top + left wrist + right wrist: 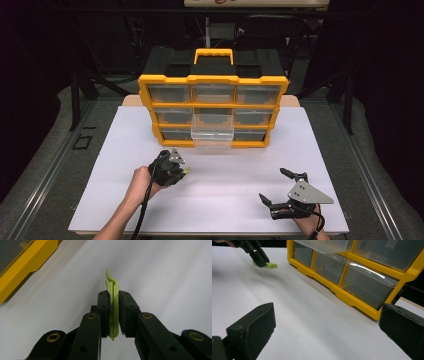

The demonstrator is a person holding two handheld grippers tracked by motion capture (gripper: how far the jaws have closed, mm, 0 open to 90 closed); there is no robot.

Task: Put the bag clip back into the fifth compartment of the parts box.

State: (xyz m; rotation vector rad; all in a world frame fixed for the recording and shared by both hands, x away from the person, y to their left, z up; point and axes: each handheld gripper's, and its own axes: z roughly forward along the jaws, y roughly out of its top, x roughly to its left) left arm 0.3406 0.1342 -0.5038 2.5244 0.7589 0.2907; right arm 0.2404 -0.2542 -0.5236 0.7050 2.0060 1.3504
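A thin, light, stiff green plastic clip (113,307) is clamped flat by the left gripper (113,315); the right gripper (281,186) is held with fingers apart.

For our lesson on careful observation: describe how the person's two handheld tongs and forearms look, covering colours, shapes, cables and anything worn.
Both tongs are black, each with two jointed arms ending in blocky flat pads. The left tongs show brass-coloured pivot rivets in their own view, carry a small grey three-cornered plate and trail a black cable. The right tongs carry a larger grey triangular plate with dark holes. Both forearms are bare, with no sleeves.
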